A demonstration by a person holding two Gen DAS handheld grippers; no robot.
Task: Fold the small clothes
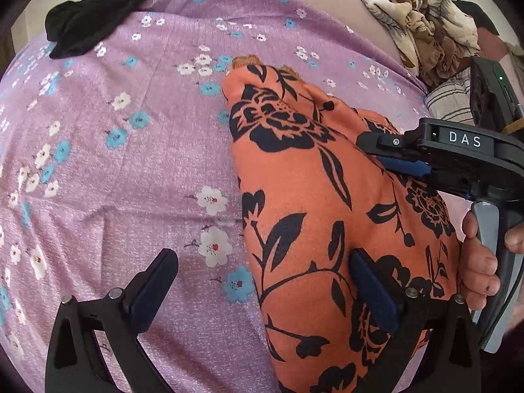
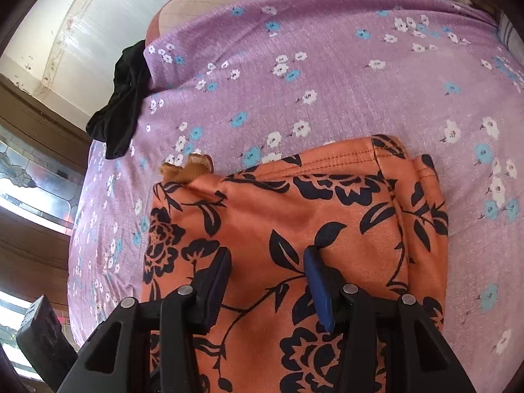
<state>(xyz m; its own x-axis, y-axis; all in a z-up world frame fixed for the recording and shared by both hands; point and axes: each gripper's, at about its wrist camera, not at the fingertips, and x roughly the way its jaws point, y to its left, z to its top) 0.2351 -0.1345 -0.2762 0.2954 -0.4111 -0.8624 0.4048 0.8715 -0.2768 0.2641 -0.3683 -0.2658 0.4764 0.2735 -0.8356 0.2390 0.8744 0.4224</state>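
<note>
Mid-fold on an orange floral garment (image 2: 294, 216), lying on the purple flowered bedsheet (image 1: 124, 163) at about 5 o'clock in the left wrist view and filling 6 o'clock in the right wrist view. Already doubled, judging by the stitched hem (image 2: 344, 159) across 12 o'clock of the cloth and a layered edge at its 3 o'clock side. Left claw (image 1: 262, 291) spread wide, one pad over bare sheet, the other over the garment's near edge, nothing clamped. Right claw (image 2: 268, 285) part open, both pads low over the fabric, no cloth pinched between them as far as can be told; also seen at 3 o'clock in the left view, held by a hand (image 1: 478, 262). Next move likely calls for pinching one edge and carrying it across, or pressing flat. Plenty of free sheet toward 12 and 9 o'clock; black garment (image 1: 88, 16) at 11 o'clock near the bed edge, heap of patterned clothes (image 1: 422, 23) at 1 o'clock, both well apart.
</note>
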